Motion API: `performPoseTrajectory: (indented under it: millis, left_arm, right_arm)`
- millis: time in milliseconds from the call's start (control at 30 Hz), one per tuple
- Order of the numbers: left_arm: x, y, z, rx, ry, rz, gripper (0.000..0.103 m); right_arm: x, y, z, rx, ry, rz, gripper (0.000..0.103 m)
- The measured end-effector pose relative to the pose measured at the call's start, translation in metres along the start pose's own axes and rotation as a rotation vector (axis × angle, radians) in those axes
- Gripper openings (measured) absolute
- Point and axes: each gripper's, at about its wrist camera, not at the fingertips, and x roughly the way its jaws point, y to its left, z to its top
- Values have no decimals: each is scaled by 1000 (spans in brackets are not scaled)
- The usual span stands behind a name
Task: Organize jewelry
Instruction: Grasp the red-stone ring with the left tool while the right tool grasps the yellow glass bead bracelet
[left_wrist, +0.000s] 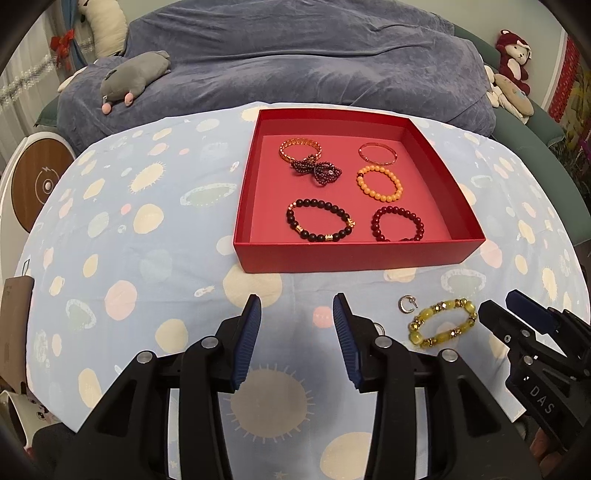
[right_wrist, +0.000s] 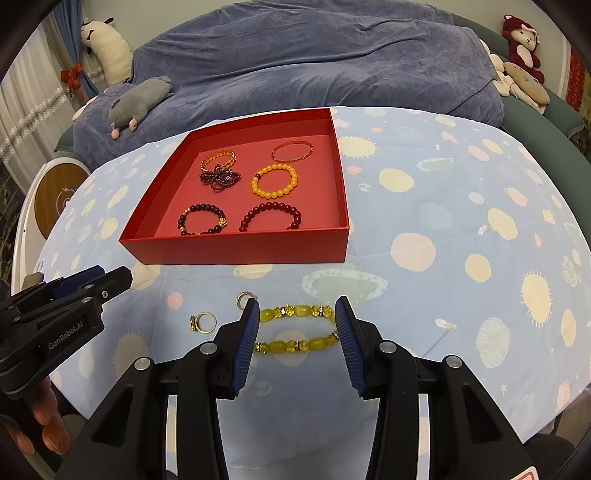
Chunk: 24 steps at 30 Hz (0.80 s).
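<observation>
Left wrist view
Left gripper: the left gripper (left_wrist: 297, 314) hangs over the tabletop cloth with its blue-padded fingers spread wide, nothing between them.
Box: a shallow red cardboard box (left_wrist: 354, 253) sits beyond it on the pale blue tabletop cloth with cream and pink dots (left_wrist: 122, 243).
Box contents: a gold chain bracelet (left_wrist: 300, 147), a dark purple beaded bow-shaped piece (left_wrist: 317, 171) touching it, a thin rose-gold bangle (left_wrist: 377, 153), an orange bead bracelet (left_wrist: 379, 183), a black bead bracelet with gold charms (left_wrist: 319, 220), and a dark red bead bracelet (left_wrist: 398, 223).
Loose jewelry: a yellow and gold bead bracelet (left_wrist: 443, 324) lies on the cloth near the box's front right, just beside a small silver hoop earring (left_wrist: 406, 305).
Right gripper: the right gripper (left_wrist: 496, 308) is at the yellow bracelet's right end; from here I cannot tell how far it is parted.

Right wrist view
Right gripper: the right gripper (right_wrist: 295, 314) is released, its fingers wide on either side of the yellow bracelet (right_wrist: 295, 328), not pressing it.
Rings: a gold ring (right_wrist: 204, 323) and the silver hoop (right_wrist: 244, 297) lie left of the bracelet.
Left gripper: seen side-on at far left (right_wrist: 110, 278), over the cloth (right_wrist: 443, 221).
Box: the red box (right_wrist: 240, 251) sits beyond the bracelet.
</observation>
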Motion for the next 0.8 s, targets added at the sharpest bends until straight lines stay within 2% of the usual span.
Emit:
performPoseTrajectory:
  millis: [433, 800]
  left_arm:
    - [2, -4, -33, 10, 37, 0, 43]
    - [12, -2, -47, -2, 70, -6, 44]
  right_arm:
    - [5, -10, -28, 23, 43, -23, 42]
    - [21, -22, -15, 41, 45, -47, 42]
